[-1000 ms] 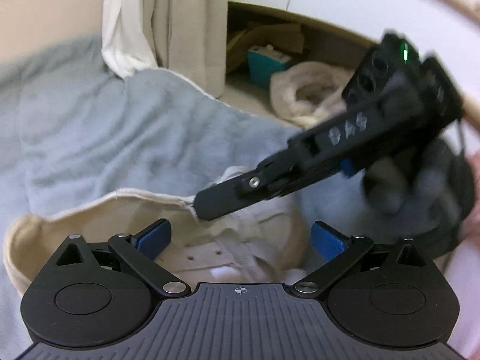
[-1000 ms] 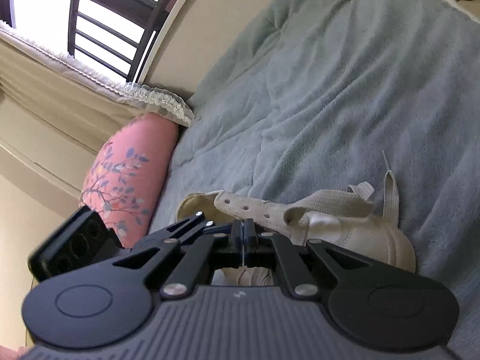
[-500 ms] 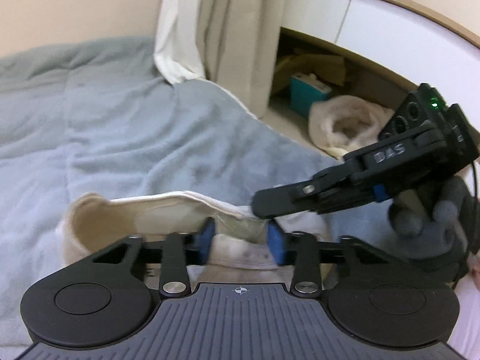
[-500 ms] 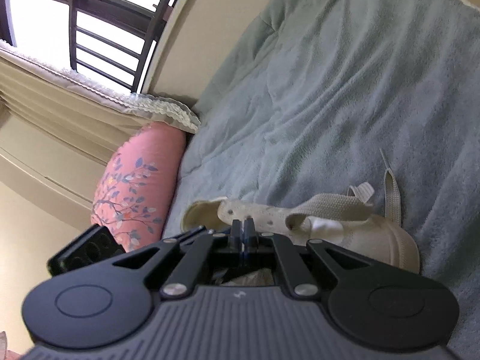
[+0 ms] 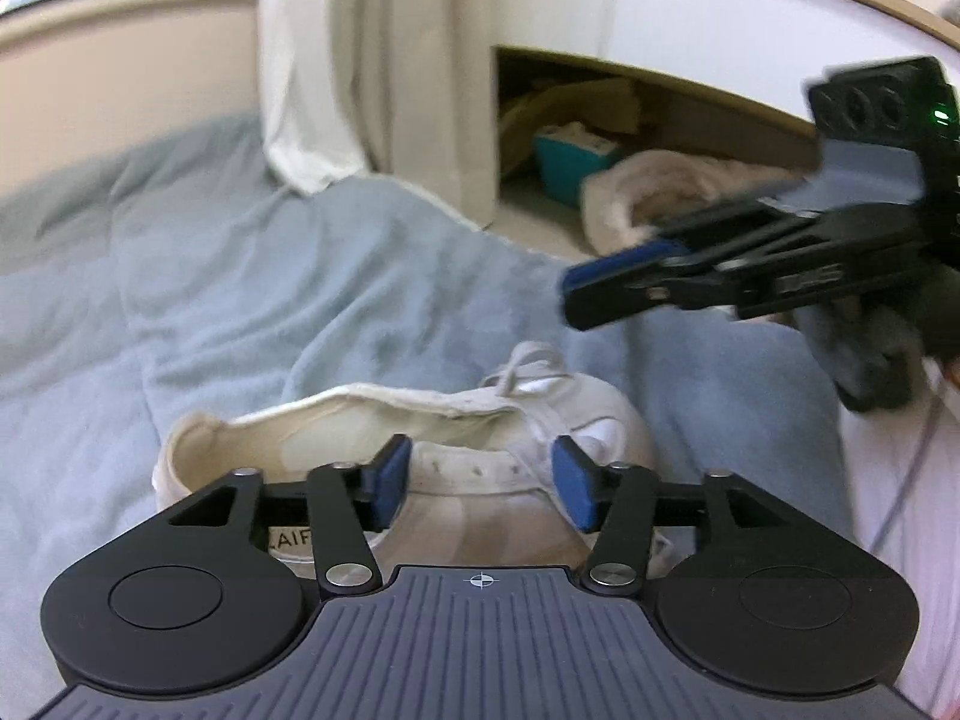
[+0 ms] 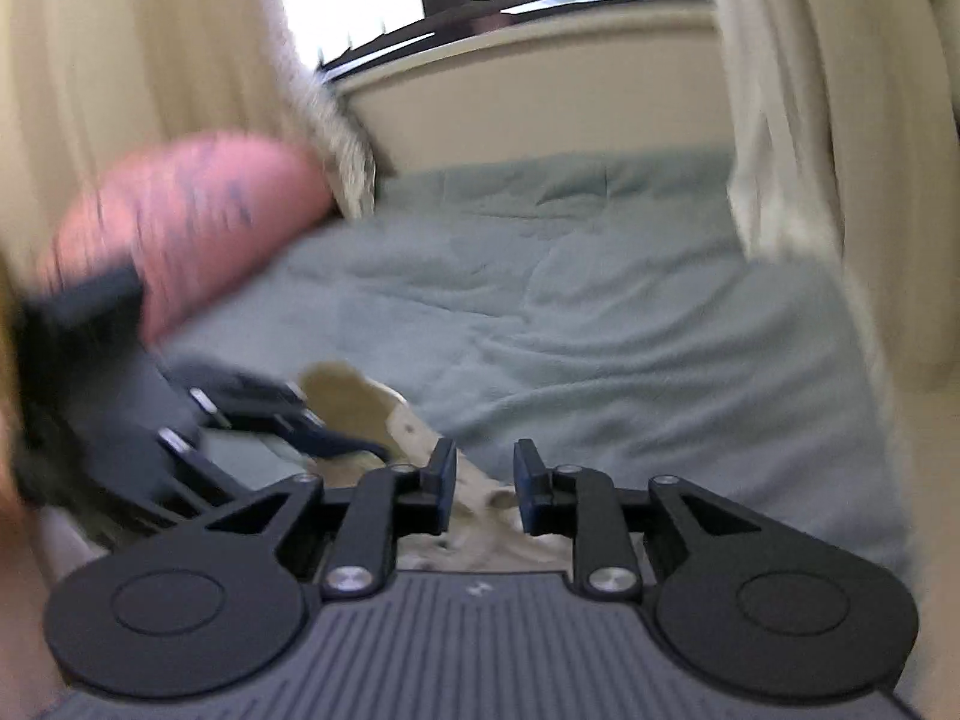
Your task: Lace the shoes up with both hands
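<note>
A cream canvas shoe [image 5: 336, 420] lies on the grey-blue blanket [image 5: 240, 276], toe pointing away, with a loose white lace [image 5: 523, 363] bunched near the toe. My left gripper [image 5: 483, 486] is open, its blue pads either side of the eyelet flap without pinching it. My right gripper [image 5: 573, 294] hovers above and right of the shoe, clear of it. In the blurred right wrist view my right gripper [image 6: 485, 483] is open by a narrow gap with nothing held, over the shoe's eyelet flap [image 6: 414, 420]. The left gripper [image 6: 336, 444] reaches in from the left.
A pink pillow [image 6: 180, 222] lies at the blanket's far left. Curtains [image 5: 372, 60] hang behind the bed. Past the bed's edge, a teal box [image 5: 570, 162] and a fluffy white bundle [image 5: 648, 192] sit under a shelf. A person's sleeve [image 5: 900, 510] is at right.
My left gripper widened after closing in around the eyelet flap. My right gripper went from shut to slightly open, let go of the shoe's edge and lifted up and away, swinging fast.
</note>
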Motion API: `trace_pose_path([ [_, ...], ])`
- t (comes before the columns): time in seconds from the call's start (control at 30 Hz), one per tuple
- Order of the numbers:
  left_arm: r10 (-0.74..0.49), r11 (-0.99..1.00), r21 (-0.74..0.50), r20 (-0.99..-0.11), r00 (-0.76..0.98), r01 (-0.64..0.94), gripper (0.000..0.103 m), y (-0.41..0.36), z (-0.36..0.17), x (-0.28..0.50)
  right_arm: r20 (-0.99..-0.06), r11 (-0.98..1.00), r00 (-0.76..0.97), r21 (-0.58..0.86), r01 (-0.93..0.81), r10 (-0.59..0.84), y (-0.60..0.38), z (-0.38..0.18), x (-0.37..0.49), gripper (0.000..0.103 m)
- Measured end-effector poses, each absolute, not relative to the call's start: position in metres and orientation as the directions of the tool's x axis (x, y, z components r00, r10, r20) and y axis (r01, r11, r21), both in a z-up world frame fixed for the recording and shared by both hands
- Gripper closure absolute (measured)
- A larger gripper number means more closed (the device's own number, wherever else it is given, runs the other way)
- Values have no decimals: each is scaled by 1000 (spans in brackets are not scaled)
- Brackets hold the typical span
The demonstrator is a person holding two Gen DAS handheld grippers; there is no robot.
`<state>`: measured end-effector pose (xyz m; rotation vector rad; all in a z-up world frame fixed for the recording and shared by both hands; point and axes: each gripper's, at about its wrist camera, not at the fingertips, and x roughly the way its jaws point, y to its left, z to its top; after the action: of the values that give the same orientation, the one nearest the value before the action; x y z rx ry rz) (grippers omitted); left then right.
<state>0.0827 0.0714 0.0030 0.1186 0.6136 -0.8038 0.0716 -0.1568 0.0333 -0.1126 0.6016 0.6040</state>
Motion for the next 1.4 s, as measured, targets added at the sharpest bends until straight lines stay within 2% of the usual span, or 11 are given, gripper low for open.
trace_pose_path([
  [0.1, -654, 686, -105, -522, 547, 720, 43, 77, 13, 70, -579, 811, 666, -15, -584, 470, -140, 35, 68, 91],
  [0.2, -693, 662, -147, -495, 525, 735, 46, 81, 18, 66, -601, 790, 644, -33, -612, 473, -127, 33, 69, 91],
  [0.27, -680, 667, -166, -534, 502, 726, 49, 76, 10, 71, -614, 779, 630, -37, -625, 476, -118, 31, 70, 91],
  [0.33, -657, 677, -166, -575, 488, 717, 57, 72, 0, 78, -623, 768, 618, -42, -639, 479, -112, 30, 71, 91],
  [0.53, -666, 686, -268, -605, 436, 677, 54, 77, -9, 96, -678, 681, 581, -159, -715, 451, -92, 23, 64, 91],
  [0.67, -665, 689, -288, -615, 423, 665, 54, 79, -14, 100, -723, 588, 542, -233, -775, 428, -73, 17, 60, 87],
  [0.97, -662, 682, -277, -628, 409, 677, 53, 81, -15, 98, -763, 592, 453, -116, -797, 460, -61, 5, 82, 94],
  [1.1, -663, 681, -276, -625, 412, 678, 51, 80, -15, 99, -761, 618, 491, -153, -771, 424, -64, 0, 89, 95],
  [1.27, -669, 678, -283, -622, 408, 679, 50, 81, -16, 101, -798, 644, 403, -24, -765, 448, -83, 1, 108, 95],
  [1.33, -669, 677, -283, -621, 407, 680, 49, 81, -16, 101, -809, 618, 381, -28, -786, 447, -84, 1, 109, 94],
  [1.4, -672, 673, -283, -621, 404, 684, 46, 80, -16, 101, -819, 578, 381, -75, -812, 429, -79, 0, 104, 88],
])
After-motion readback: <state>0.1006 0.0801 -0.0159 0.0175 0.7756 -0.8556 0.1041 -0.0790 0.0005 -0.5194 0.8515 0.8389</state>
